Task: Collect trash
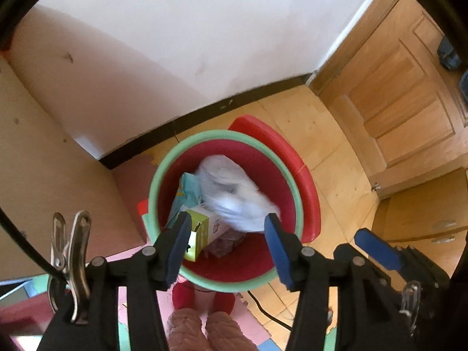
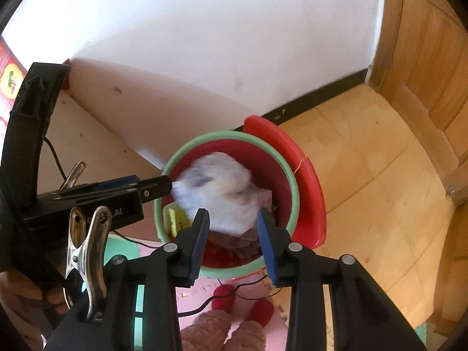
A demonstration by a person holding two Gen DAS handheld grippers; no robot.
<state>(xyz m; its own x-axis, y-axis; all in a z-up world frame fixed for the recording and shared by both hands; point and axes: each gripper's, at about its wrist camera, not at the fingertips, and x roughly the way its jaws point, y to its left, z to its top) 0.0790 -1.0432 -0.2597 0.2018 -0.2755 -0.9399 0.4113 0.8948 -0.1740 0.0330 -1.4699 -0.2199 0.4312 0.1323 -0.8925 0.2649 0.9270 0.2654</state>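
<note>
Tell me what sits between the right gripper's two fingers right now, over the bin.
Nothing is gripped. In the right wrist view the right gripper stands open above the bin; the blurred white bag shows through the gap, lower down inside the bin.

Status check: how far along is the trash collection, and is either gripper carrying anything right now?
Done: a white plastic bag, a yellow-green carton and crumpled paper sit in the red bin, the bag blurred.
In hand: nothing. The left gripper and right gripper hover above the bin with jaws apart and empty.
Left: no loose trash shows on the floor in view, though much of the room is out of frame.
</note>
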